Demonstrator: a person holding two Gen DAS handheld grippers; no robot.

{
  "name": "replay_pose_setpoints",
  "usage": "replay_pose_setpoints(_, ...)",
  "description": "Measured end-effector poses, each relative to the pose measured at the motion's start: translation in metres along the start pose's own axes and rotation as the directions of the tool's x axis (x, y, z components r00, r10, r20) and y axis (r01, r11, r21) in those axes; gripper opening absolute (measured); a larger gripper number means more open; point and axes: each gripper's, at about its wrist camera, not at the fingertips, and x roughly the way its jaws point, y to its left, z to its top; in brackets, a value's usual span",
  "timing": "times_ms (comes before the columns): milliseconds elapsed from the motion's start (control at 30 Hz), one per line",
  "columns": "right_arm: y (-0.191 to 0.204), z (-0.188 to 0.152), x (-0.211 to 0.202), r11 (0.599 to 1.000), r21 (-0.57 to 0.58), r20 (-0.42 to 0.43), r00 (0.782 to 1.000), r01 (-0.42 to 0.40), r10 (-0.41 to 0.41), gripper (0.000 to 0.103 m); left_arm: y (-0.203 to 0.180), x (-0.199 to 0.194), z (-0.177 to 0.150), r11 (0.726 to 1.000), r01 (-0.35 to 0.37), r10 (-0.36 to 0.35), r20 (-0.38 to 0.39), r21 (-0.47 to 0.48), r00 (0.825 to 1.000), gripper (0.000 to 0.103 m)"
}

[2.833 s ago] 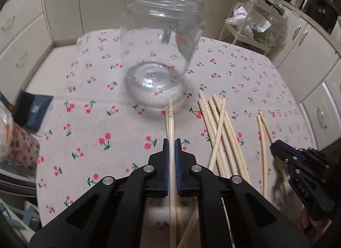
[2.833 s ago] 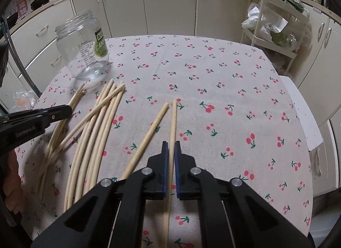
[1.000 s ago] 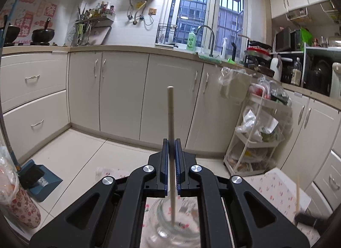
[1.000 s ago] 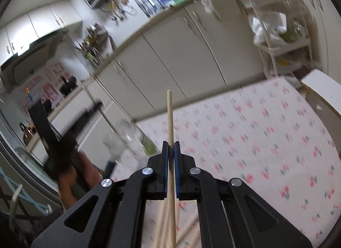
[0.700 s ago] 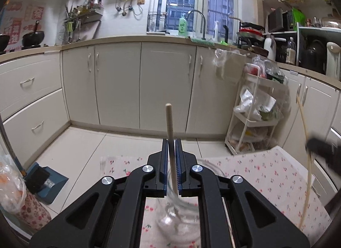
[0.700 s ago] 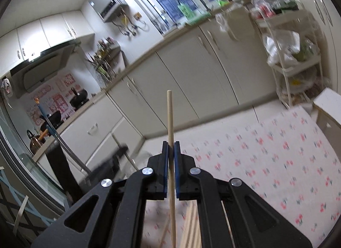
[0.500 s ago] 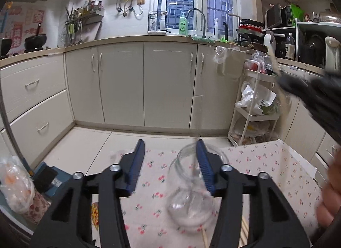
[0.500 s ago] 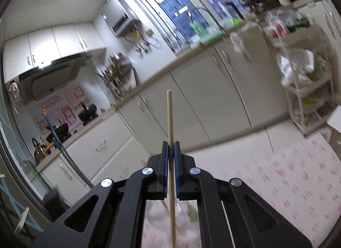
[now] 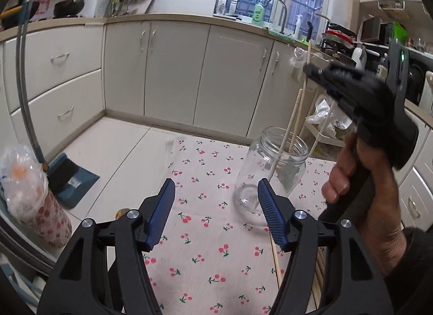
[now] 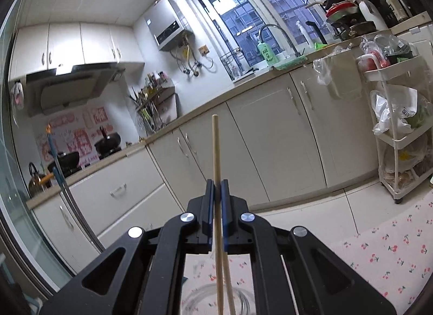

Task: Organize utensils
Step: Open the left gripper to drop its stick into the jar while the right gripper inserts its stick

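Note:
A clear glass jar (image 9: 273, 168) stands upright on the cherry-print tablecloth (image 9: 205, 247). One chopstick (image 9: 296, 114) leans inside it. My left gripper (image 9: 215, 213) is open and empty, just in front of and left of the jar. My right gripper (image 9: 311, 69) is above the jar, shut on a second chopstick (image 9: 305, 71) whose lower end reaches into the jar's mouth. In the right wrist view that gripper (image 10: 217, 217) clamps the chopstick (image 10: 215, 152) upright, with the jar's rim (image 10: 238, 296) below it. Loose chopsticks (image 9: 320, 263) lie on the cloth at lower right.
A cherry-patterned container topped with a plastic bag (image 9: 35, 195) stands at the left. A blue dustpan (image 9: 70, 177) and broom handle sit on the floor. Kitchen cabinets (image 9: 176, 76) run behind the table, and a white rack with bags (image 10: 400, 136) stands to the right.
My left gripper has opened, dropped its chopstick into the jar and drawn back. My right gripper has carried its chopstick over the jar, end now in the mouth.

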Motion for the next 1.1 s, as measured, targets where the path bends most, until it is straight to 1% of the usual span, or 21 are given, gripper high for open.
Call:
replay_pose_setpoints(100, 0.001, -0.012, 0.002, 1.000, -0.013, -0.045, 0.999, -0.001, 0.001, 0.006, 0.002, -0.001, -0.001, 1.000, 0.002, -0.002, -0.007, -0.016, 1.000, 0.062)
replay_pose_setpoints(267, 0.006, -0.023, -0.005, 0.999, -0.043, -0.099, 0.995, -0.001, -0.004, 0.006, -0.001, -0.001, 0.002, 1.000, 0.005, -0.005, -0.016, -0.015, 1.000, 0.063)
replay_pose_setpoints(500, 0.004, -0.039, -0.012, 0.999, -0.052, -0.197, 0.980, 0.002, -0.012, 0.006, -0.005, -0.002, -0.001, 1.000, 0.004, -0.005, -0.043, -0.017, 0.999, 0.064)
replay_pose_setpoints(567, 0.003, -0.043, -0.015, 0.999, -0.044, -0.228, 0.974, 0.000, -0.010, 0.012, -0.006, -0.002, -0.002, 1.000, 0.003, -0.004, -0.053, -0.015, 0.999, 0.066)
replay_pose_setpoints(600, 0.003, -0.043, -0.018, 0.999, -0.043, -0.237, 0.971, 0.000, -0.010, 0.020, -0.007, -0.002, -0.003, 1.000, 0.002, -0.002, -0.061, -0.014, 0.998, 0.066)
replay_pose_setpoints(633, 0.003, -0.043, -0.021, 0.999, -0.042, -0.246, 0.969, 0.001, -0.011, 0.032, -0.008, -0.002, -0.005, 1.000, 0.002, -0.002, -0.068, -0.011, 0.998, 0.066)
replay_pose_setpoints(700, 0.001, -0.042, -0.036, 0.999, -0.042, -0.259, 0.966, 0.005, -0.016, 0.044, -0.011, 0.000, -0.007, 1.000, 0.003, -0.003, -0.086, -0.002, 0.996, 0.067)
replay_pose_setpoints(767, -0.006, -0.036, -0.060, 0.999, -0.035, -0.260, 0.965, 0.019, -0.028, 0.045, -0.017, 0.005, -0.011, 1.000, 0.001, 0.002, -0.126, 0.027, 0.992, 0.067)
replay_pose_setpoints(833, -0.017, -0.032, -0.085, 0.997, -0.032, -0.258, 0.963, 0.068, -0.074, 0.046, -0.024, 0.009, -0.017, 0.999, 0.007, 0.001, -0.159, 0.053, 0.987, 0.067)
replay_pose_setpoints(867, -0.024, -0.032, -0.098, 0.994, -0.034, -0.268, 0.957, 0.102, -0.107, 0.046, -0.029, 0.011, -0.019, 0.998, 0.013, -0.001, -0.175, 0.068, 0.985, 0.067)
replay_pose_setpoints(933, -0.044, -0.041, -0.124, 0.984, -0.038, -0.328, 0.928, 0.172, -0.175, 0.044, -0.039, 0.016, -0.024, 0.995, 0.027, -0.007, -0.202, 0.100, 0.979, 0.067)
replay_pose_setpoints(967, -0.054, -0.049, -0.133, 0.977, -0.047, -0.374, 0.903, 0.208, -0.211, 0.040, -0.046, 0.019, -0.027, 0.992, 0.035, -0.008, -0.217, 0.118, 0.976, 0.067)
replay_pose_setpoints(1000, -0.064, -0.058, -0.141, 0.970, -0.049, -0.419, 0.877, 0.237, -0.235, 0.032, -0.051, 0.022, -0.029, 0.991, 0.039, -0.008, -0.227, 0.131, 0.974, 0.067)
replay_pose_setpoints(1033, -0.071, -0.066, -0.146, 0.967, -0.044, -0.453, 0.858, 0.250, -0.242, 0.025, -0.058, 0.027, -0.032, 0.988, 0.044, -0.007, -0.245, 0.145, 0.970, 0.067)
replay_pose_setpoints(1100, -0.085, -0.082, -0.154, 0.959, -0.046, -0.515, 0.816, 0.279, -0.262, 0.022, -0.069, 0.037, -0.036, 0.984, 0.054, -0.006, -0.277, 0.169, 0.961, 0.067)
